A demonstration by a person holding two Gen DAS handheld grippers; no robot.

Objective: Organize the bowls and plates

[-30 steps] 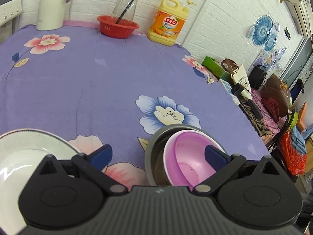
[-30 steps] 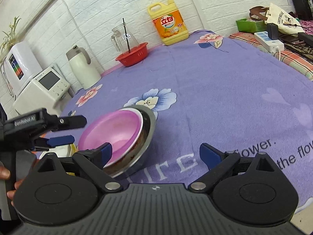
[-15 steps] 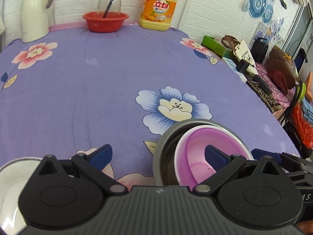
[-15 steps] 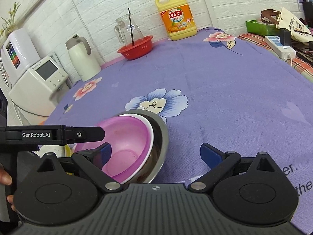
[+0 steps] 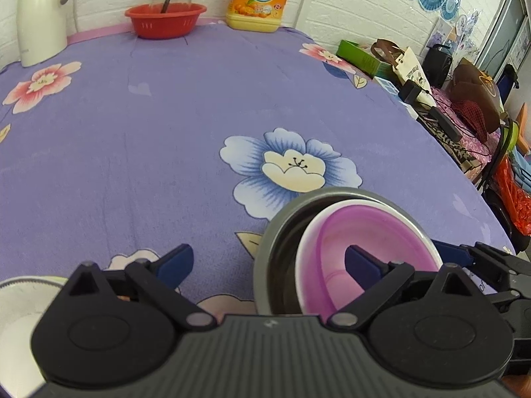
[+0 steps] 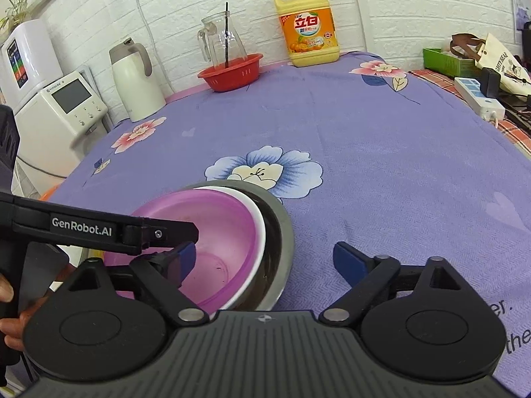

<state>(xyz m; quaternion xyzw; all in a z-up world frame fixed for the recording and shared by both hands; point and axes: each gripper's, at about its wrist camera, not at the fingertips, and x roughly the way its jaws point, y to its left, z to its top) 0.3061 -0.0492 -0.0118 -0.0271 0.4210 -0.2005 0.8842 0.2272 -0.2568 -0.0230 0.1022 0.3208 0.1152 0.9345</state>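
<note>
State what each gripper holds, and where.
Nothing. The left gripper and right gripper are both open over the pink bowl.

Black grippers (image 6: 262, 262), blue fingers (image 6: 345, 260), white "GenRobot.AI" lettering

Home kitchen — dish soap (image 6: 308, 30), kettle (image 6: 134, 83), flowered tablecloth (image 6: 365, 139).

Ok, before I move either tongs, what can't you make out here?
- White plate: left wrist view, cut off by the frame edge and covered by the left tongs.
- Steel bowl near rim: both views, behind the tongs bodies.
- Pink bowl left rim: right wrist view, behind the left tongs.
</note>
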